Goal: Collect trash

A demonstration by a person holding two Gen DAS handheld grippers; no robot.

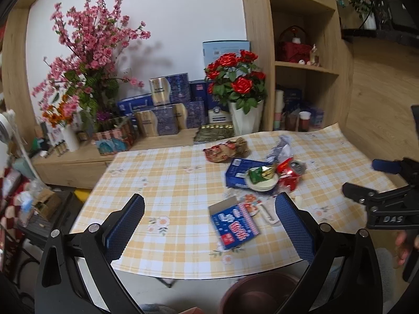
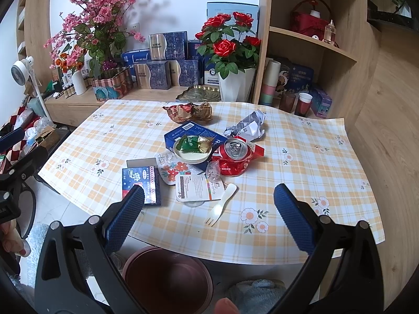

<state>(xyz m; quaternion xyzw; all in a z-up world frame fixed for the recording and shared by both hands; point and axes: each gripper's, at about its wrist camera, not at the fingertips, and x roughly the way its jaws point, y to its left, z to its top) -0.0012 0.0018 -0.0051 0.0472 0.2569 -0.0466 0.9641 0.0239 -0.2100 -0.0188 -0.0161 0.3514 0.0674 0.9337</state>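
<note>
Trash lies on the checked tablecloth: a crushed red can, a white bowl holding a green wrapper, a dark blue box, crumpled paper, a brown-red wrapper, a small blue box, a white label packet and a white plastic fork. My right gripper is open above the table's near edge, holding nothing. My left gripper is open too, with the small blue box on the table between its fingers, untouched.
A brown bin stands on the floor below the table's near edge, also visible as the bin in the left wrist view. Flower pots, boxes and wooden shelves line the far side. A white fan stands at the left.
</note>
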